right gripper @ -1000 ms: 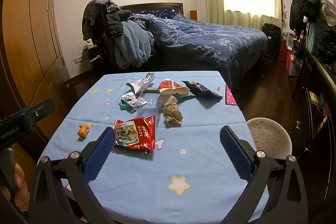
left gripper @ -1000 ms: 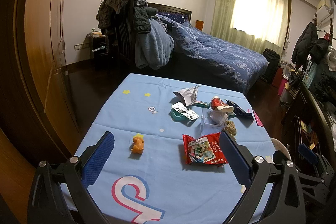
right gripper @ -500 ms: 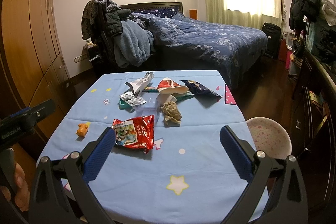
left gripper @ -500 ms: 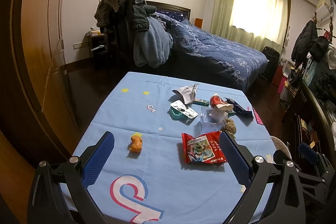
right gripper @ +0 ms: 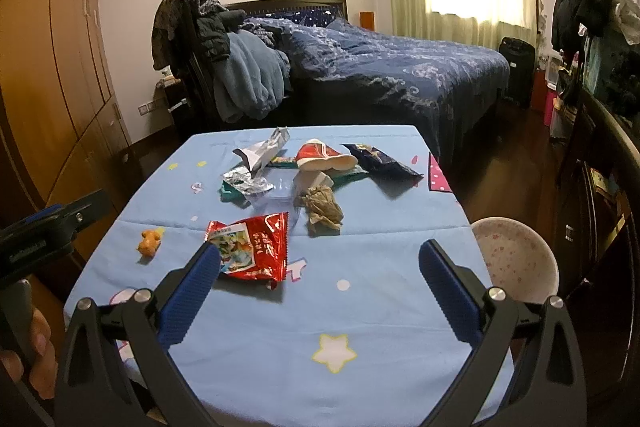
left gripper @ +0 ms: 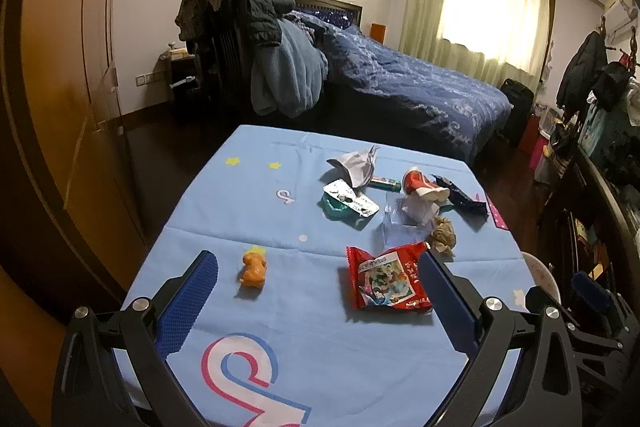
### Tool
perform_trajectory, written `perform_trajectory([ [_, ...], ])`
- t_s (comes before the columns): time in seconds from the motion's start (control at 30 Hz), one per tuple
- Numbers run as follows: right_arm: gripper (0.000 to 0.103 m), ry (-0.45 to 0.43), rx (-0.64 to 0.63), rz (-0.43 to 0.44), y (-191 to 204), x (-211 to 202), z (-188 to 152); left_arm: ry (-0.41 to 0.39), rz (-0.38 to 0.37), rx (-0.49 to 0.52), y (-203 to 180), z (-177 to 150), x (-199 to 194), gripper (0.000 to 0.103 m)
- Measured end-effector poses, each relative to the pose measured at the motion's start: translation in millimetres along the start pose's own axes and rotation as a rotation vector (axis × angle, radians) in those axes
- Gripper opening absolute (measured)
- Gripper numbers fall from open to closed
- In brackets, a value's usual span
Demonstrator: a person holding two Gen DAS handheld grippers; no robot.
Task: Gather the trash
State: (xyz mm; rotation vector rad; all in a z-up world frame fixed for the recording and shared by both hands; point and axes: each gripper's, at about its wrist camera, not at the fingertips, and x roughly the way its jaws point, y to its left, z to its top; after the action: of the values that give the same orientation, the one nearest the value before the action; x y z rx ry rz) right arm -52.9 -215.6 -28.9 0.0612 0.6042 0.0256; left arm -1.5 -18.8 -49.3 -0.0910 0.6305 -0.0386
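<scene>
Trash lies on a blue tablecloth (left gripper: 280,327): a red snack bag (left gripper: 386,277) (right gripper: 252,245), a crumpled brown paper (left gripper: 442,237) (right gripper: 322,209), a red-and-white paper cup (left gripper: 422,185) (right gripper: 324,157), a dark wrapper (right gripper: 380,163), a silver foil wrapper (right gripper: 246,183) and a small orange piece (left gripper: 254,269) (right gripper: 150,243). My left gripper (left gripper: 318,291) is open and empty, above the table's near edge. My right gripper (right gripper: 320,279) is open and empty, just right of the red bag.
A white speckled bin (right gripper: 514,259) stands off the table's right side. A bed (right gripper: 400,75) and a chair piled with clothes (right gripper: 224,67) are behind the table. Wooden wardrobes (left gripper: 60,87) line the left, dark shelves (right gripper: 600,167) the right.
Both grippers have drifted slightly forward and down over the table; the trash sits a little nearer in both views. Nothing was picked up.
</scene>
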Motion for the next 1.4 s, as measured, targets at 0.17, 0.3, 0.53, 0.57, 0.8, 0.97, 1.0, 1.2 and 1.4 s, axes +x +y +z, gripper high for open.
perform_trajectory([
  [0.17,0.1,0.021,-0.005,-0.022,-6.4,18.2,6.9,0.039,0.027,0.006,0.7,10.5,18.5,0.099],
  [0.3,0.1,0.045,0.002,-0.04,-16.3,36.4,12.0,0.097,0.021,-0.01,4.6,27.5,51.2,0.099],
  [0.53,0.1,0.077,0.02,-0.049,-29.8,64.5,19.7,0.223,-0.004,0.025,-4.0,58.2,123.3,0.099],
  [0.57,0.1,0.08,0.021,-0.05,-31.2,67.2,20.6,0.233,-0.005,0.03,-7.6,65.5,132.6,0.099],
  [0.8,0.1,0.075,0.017,-0.041,-36.5,76.4,27.6,0.269,0.008,0.084,-32.2,130.8,217.8,0.099],
  [0.97,0.1,0.068,0.011,-0.059,-44.5,82.8,35.1,0.357,0.008,0.097,-46.5,141.0,271.0,0.099],
  [1.0,0.1,0.07,0.013,-0.065,-47.8,85.8,38.1,0.367,0.015,0.098,-48.9,141.7,277.7,0.099],
  [1.2,0.1,0.086,0.052,-0.024,-68.8,105.7,63.8,0.401,0.039,0.088,-51.0,143.0,304.2,0.099],
  [1.4,0.099,0.158,0.083,0.074,-72.6,147.6,88.1,0.406,0.013,0.077,-44.4,143.1,310.6,0.079],
])
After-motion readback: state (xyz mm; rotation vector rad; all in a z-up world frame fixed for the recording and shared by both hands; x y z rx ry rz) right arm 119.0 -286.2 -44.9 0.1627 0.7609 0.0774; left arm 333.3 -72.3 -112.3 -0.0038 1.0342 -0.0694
